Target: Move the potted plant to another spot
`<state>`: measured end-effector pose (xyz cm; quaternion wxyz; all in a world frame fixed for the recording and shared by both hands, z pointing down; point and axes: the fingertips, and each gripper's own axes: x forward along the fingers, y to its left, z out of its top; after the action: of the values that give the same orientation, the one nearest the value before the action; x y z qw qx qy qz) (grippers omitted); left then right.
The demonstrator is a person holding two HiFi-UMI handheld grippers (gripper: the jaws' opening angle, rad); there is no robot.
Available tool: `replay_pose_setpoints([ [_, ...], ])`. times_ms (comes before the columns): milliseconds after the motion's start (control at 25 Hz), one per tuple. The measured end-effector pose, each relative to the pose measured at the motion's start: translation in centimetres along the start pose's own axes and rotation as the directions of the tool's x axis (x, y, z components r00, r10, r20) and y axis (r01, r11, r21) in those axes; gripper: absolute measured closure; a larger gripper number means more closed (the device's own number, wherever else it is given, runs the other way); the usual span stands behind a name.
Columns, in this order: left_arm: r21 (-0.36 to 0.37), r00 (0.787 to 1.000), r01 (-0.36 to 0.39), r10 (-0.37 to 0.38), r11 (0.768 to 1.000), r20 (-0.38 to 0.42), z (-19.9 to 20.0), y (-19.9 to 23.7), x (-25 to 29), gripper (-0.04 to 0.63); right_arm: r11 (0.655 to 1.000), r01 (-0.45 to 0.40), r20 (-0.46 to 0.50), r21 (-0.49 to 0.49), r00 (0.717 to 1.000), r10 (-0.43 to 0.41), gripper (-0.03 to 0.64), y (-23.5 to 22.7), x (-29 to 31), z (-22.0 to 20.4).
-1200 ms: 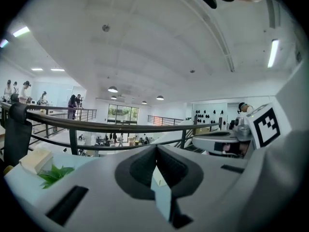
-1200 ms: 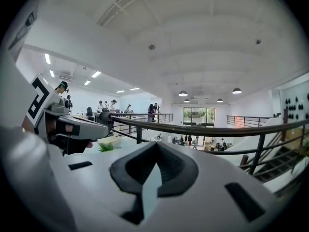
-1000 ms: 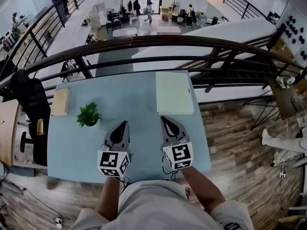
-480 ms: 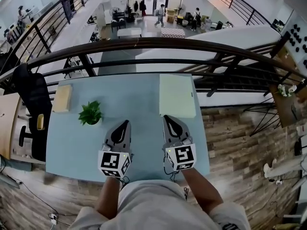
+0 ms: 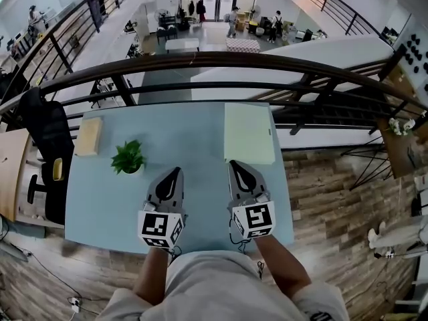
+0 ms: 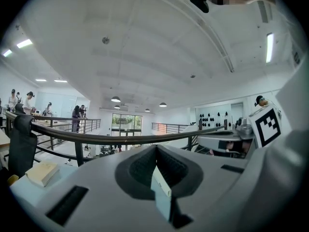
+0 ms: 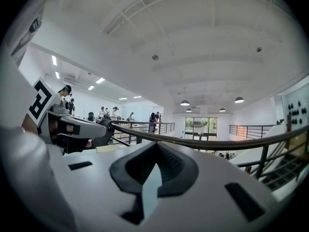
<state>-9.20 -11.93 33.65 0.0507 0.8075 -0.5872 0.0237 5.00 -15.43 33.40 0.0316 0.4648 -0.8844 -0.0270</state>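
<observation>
The potted plant point(image 5: 128, 158), green leaves in a small white pot, stands on the left half of the light blue table point(image 5: 194, 146). It does not show in either gripper view. My left gripper point(image 5: 176, 172) hovers to the right of the plant, apart from it, jaws shut and empty point(image 6: 155, 153). Further right, beside it, my right gripper point(image 5: 233, 164) is also shut with nothing held point(image 7: 155, 146). Both point away from me toward the railing.
A wooden block point(image 5: 88, 136) lies at the table's far left, and a pale board point(image 5: 248, 132) at the far right. A dark curved railing point(image 5: 214, 62) runs just beyond the table. A black chair point(image 5: 41, 131) stands to the left. Wooden floor surrounds the table.
Nothing on the table has moved and both grippers have kept still; only the head view has shifted slightly.
</observation>
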Motion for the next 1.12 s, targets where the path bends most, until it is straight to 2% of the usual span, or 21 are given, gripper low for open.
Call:
replay_pose_setpoints([
  [1120, -0.002, 1.0, 0.004, -0.004, 1.0, -0.001, -0.4, -0.55, -0.44, 0.584, 1.0, -0.008, -0.002, -0.017, 1.0, 0.008, 0.614, 0.33, -0.51, 0.13],
])
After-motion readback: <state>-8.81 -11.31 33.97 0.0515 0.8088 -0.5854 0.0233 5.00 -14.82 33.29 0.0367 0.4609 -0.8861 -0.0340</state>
